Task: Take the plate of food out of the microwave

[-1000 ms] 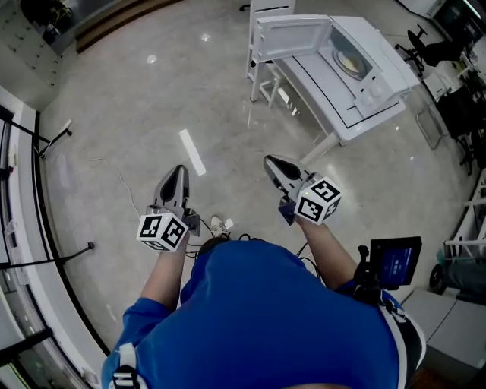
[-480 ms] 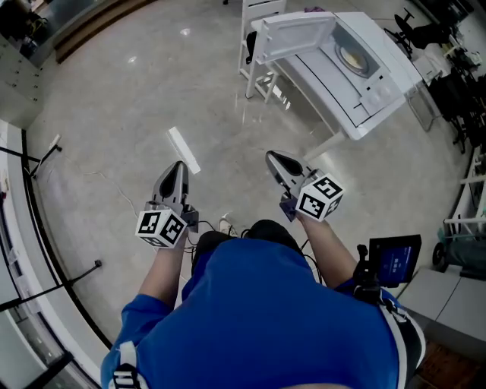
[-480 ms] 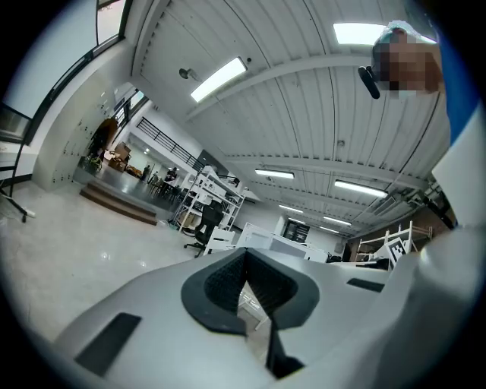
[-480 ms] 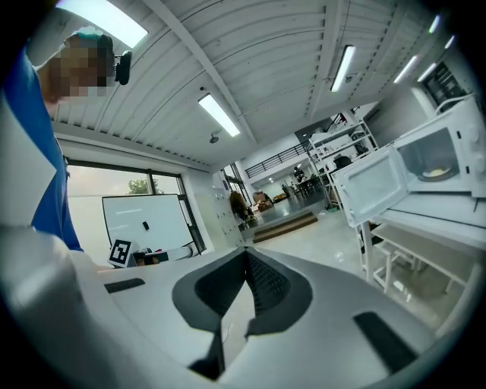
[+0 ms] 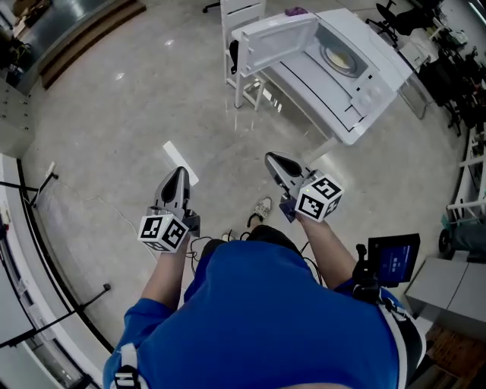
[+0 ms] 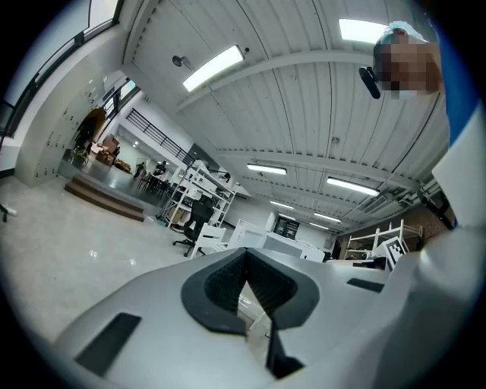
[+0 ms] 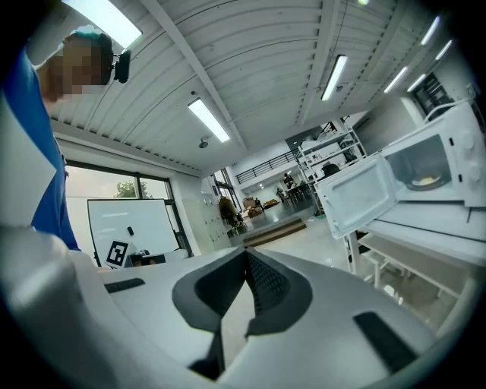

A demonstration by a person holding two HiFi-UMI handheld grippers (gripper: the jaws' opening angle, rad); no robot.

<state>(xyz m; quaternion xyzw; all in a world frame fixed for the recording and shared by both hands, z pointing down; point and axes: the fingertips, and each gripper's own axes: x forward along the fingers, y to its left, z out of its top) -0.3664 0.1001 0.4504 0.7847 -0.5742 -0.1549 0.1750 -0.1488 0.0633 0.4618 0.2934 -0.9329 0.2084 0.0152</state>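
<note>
A white microwave (image 5: pixel 364 57) stands on a white table (image 5: pixel 307 83) at the top right of the head view, its door (image 5: pixel 275 34) swung wide open to the left. Inside it lies a plate of food (image 5: pixel 339 59); the right gripper view shows the same plate of food (image 7: pixel 425 181) through the opening, beyond the door (image 7: pixel 361 194). My left gripper (image 5: pixel 179 173) and right gripper (image 5: pixel 272 160) hang over the floor well short of the table. Both are shut with nothing between the jaws, as the left gripper (image 6: pixel 243 275) and right gripper (image 7: pixel 247 267) views show.
A white chair (image 5: pixel 241 15) stands just left of the table. A white strip (image 5: pixel 180 163) lies on the shiny floor beside my left gripper. A screen on a stand (image 5: pixel 393 260) sits at my right. Racks and office chairs (image 5: pixel 456 68) crowd the far right.
I have walked toward the microwave: table and microwave slid left and look larger. Both grippers kept their pose in front of me, still shut and empty.
</note>
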